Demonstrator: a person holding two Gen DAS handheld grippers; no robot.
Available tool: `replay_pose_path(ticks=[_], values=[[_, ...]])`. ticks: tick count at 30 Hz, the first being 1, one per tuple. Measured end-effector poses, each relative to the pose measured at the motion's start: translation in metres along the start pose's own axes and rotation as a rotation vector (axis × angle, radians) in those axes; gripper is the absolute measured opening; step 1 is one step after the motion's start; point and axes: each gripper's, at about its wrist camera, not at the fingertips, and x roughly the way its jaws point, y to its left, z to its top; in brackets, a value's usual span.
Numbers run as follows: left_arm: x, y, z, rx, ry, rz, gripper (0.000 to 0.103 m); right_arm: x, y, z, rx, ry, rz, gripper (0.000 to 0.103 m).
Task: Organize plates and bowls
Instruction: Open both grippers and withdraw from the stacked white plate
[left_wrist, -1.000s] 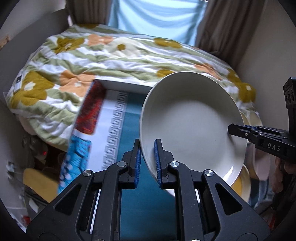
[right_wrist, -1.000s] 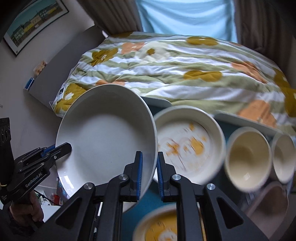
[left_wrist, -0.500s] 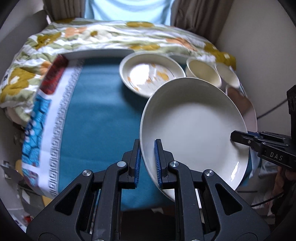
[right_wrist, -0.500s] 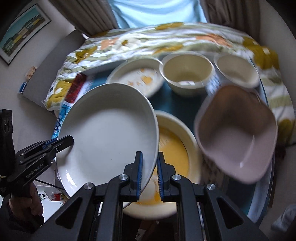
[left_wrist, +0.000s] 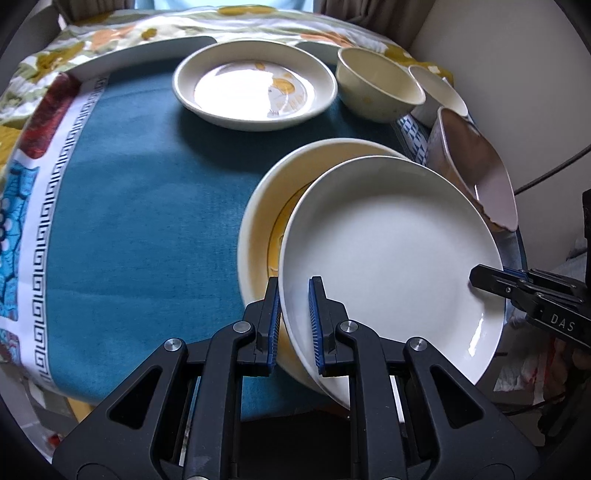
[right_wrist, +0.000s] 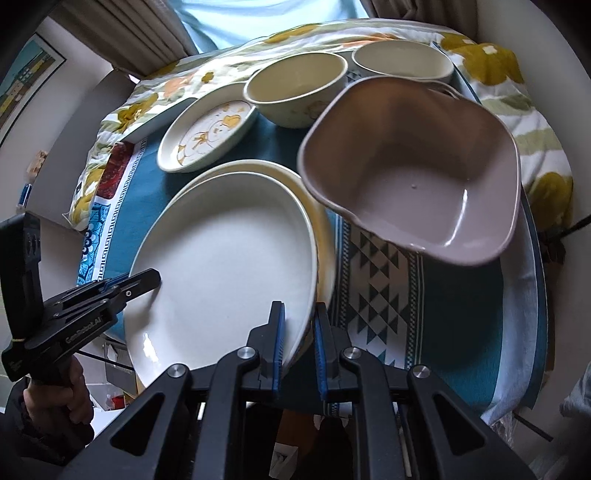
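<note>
1. Left gripper (left_wrist: 293, 317): blue-padded fingers clamped on the near rim of the white plate (left_wrist: 391, 258).
2. Right gripper (right_wrist: 298, 341): clamped on the opposite rim of the same plate, which sits tilted.
3. Yellow-lined dish (left_wrist: 266, 206): directly beneath the white plate, mostly hidden; contact cannot be told.
4. Mauve bowl (right_wrist: 413, 177): just beside, on the right.
5. Surface (left_wrist: 140, 206): teal cloth.
6. Far: patterned plate (left_wrist: 255, 85), two cream bowls (right_wrist: 295, 88) (right_wrist: 402, 64), then a bed with a floral quilt (right_wrist: 491, 59).
</note>
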Motion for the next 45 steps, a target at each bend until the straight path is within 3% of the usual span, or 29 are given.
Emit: replay_pose_path(ticks=[7,27,45], values=[[0.011,-0.006,0.005,0.029,0.003,0.017,0.013,0.003,-0.007,0.003,0.014,-0.008,-0.005,0.014],[0.011,-0.025,0.012,0.191,-0.027,0.172,0.013,0.004,-0.007,0.005,0.027,-0.029,-0.033,0.014],[0.007,-0.02,0.014,0.183,-0.047,0.198,0.012,0.004,0.005,0.006,-0.025,-0.058,-0.086,0.014]])
